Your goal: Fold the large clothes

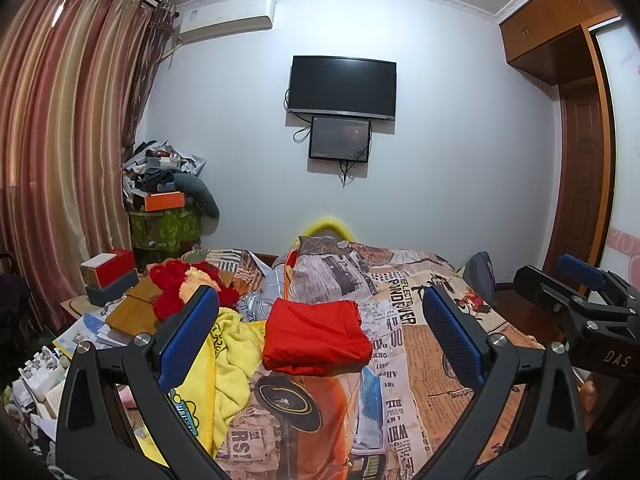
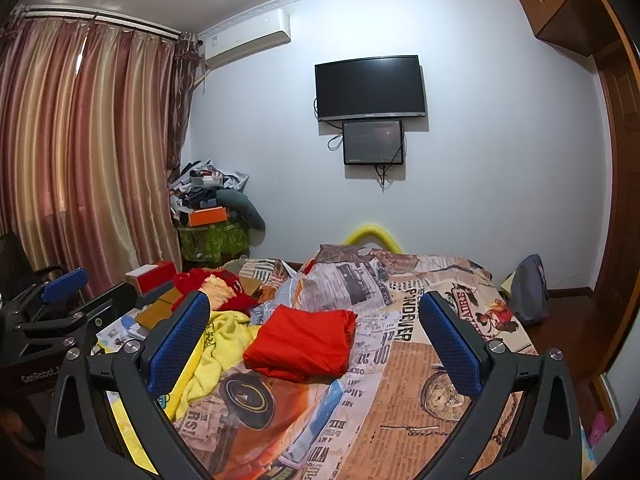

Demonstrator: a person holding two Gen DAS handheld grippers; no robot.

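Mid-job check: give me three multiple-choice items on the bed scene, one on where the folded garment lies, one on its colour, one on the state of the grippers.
1. Where does the folded garment lie?
A. on the printed bedspread, right of the yellow towel
B. on top of the orange box
C. on the floor by the door

2. What colour is the folded garment?
A. blue
B. red
C. green

3. How do the two grippers stand?
A. both shut on cloth
B. left shut, right open
C. both open, holding nothing

Answers:
1 A: the folded garment rests on the printed bedspread, with the yellow towel on its left.
2 B: its cloth is plainly red in both views.
3 C: the left gripper and right gripper have fingers spread wide with nothing between them.
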